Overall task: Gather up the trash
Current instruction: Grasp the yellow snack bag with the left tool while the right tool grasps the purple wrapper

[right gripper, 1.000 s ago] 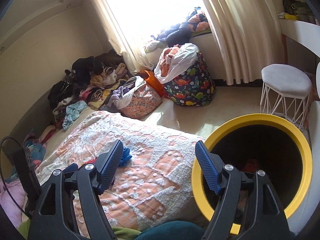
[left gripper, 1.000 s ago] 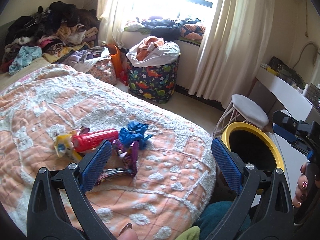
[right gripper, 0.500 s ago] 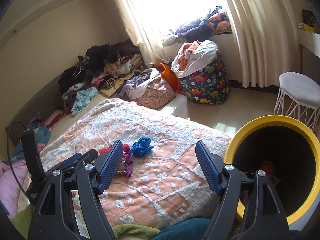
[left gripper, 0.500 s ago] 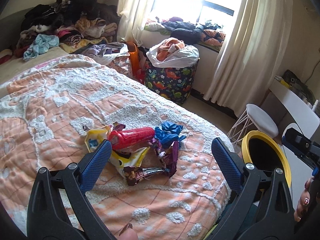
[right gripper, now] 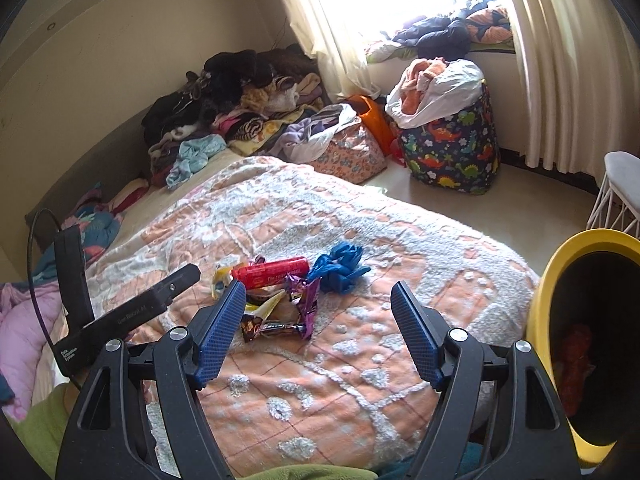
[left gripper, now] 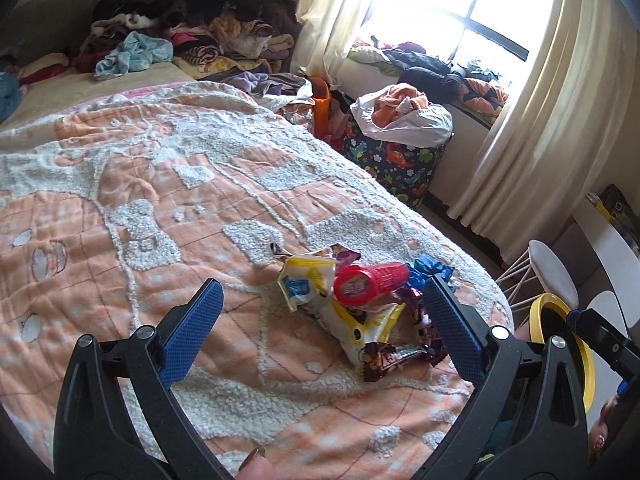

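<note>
1. The left gripper (left gripper: 320, 320) hangs over the bedspread (left gripper: 160, 208) with its jaws wide apart and nothing between the pads.
2. The right gripper (right gripper: 318, 320) is likewise spread wide and empty.
3. Just beyond both sets of fingers lies the trash: a red tube (left gripper: 370, 282) on top of yellow-and-white wrappers (left gripper: 308, 280), a dark purple wrapper (right gripper: 280, 326) nearest, and a crumpled blue glove (right gripper: 340, 266) at the far side.
4. The yellow-rimmed bin (right gripper: 576, 248) stands beside the bed, at the right.
5. The step in hand appears to be the approach; next, one gripper must lower onto a single piece and close.
</note>
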Available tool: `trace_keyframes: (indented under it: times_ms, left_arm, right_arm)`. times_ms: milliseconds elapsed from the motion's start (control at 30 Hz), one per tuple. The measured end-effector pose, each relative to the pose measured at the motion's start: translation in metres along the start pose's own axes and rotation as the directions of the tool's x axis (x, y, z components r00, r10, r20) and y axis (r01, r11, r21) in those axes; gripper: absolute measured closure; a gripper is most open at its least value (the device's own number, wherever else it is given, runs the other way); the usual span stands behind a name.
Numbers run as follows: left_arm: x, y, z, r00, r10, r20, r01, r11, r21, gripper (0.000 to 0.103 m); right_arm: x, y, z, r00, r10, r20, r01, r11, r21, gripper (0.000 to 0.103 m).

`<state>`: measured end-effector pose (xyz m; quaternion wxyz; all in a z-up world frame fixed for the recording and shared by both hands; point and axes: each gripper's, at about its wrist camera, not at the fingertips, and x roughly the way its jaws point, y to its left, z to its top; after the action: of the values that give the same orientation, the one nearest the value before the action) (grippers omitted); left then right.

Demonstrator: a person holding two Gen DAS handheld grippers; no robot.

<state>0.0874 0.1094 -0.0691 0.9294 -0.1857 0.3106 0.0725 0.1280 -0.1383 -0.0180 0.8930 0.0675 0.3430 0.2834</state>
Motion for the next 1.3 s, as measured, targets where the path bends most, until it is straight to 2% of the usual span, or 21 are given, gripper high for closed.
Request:
trace_keyframes:
  times_ms: [167, 400, 467, 567, 767, 833, 933, 1033, 1133, 1300]
  left_arm:
    - [0.010, 0.018, -0.003, 0.999, -0.010, -0.034, 0.008, 0.998, -0.055, 0.013]
    - [0.029, 0.034, -0.013, 0.993, -0.060, -0.099, 0.045, 0.989, -0.142, 0.039]
    - [0.034, 0.037, -0.014, 0.990, -0.083, -0.111, 0.064, 0.983, -0.170, 0.049]
    - [0.040, 0.040, -0.014, 0.988, -0.100, -0.119, 0.075, 0.977, -0.199, 0.058]
    - [0.047, 0.045, -0.012, 0.984, -0.128, -0.122, 0.094, 0.963, -0.252, 0.059]
    - [0.050, 0.045, -0.012, 0.983, -0.132, -0.126, 0.096, 0.961, -0.259, 0.063]
    - [0.054, 0.045, -0.011, 0.981, -0.143, -0.130, 0.103, 0.957, -0.271, 0.064]
    - [0.057, 0.044, -0.011, 0.979, -0.156, -0.134, 0.114, 0.954, -0.276, 0.068]
    - [0.058, 0.043, -0.012, 0.974, -0.182, -0.132, 0.139, 0.950, -0.280, 0.082]
    - [0.054, 0.031, -0.010, 0.974, -0.182, -0.137, 0.147, 0.961, -0.234, 0.083]
  right_arm:
    - [0.024, 0.004, -0.006, 0.999, 0.001, -0.047, -0.001, 1.000, 0.003, 0.033]
    - [0.052, 0.004, -0.012, 0.996, 0.010, -0.092, -0.009, 1.000, 0.014, 0.043]
    - [0.061, 0.004, -0.012, 0.994, 0.013, -0.105, -0.011, 1.000, 0.021, 0.048]
    - [0.074, 0.003, -0.013, 0.991, 0.032, -0.133, -0.027, 0.999, 0.043, 0.057]
    - [0.100, 0.006, -0.014, 0.984, 0.050, -0.170, -0.039, 0.997, 0.066, 0.064]
    - [0.107, 0.005, -0.014, 0.984, 0.046, -0.175, -0.032, 0.996, 0.080, 0.067]
    - [0.117, -0.001, -0.018, 0.977, 0.065, -0.205, -0.042, 0.992, 0.115, 0.093]
    - [0.114, -0.008, -0.024, 0.975, 0.081, -0.207, -0.049, 0.987, 0.155, 0.094]
    - [0.102, -0.014, -0.028, 0.977, 0.099, -0.188, -0.064, 0.981, 0.181, 0.094]
    - [0.078, -0.023, -0.029, 0.981, 0.129, -0.142, -0.097, 0.972, 0.214, 0.094]
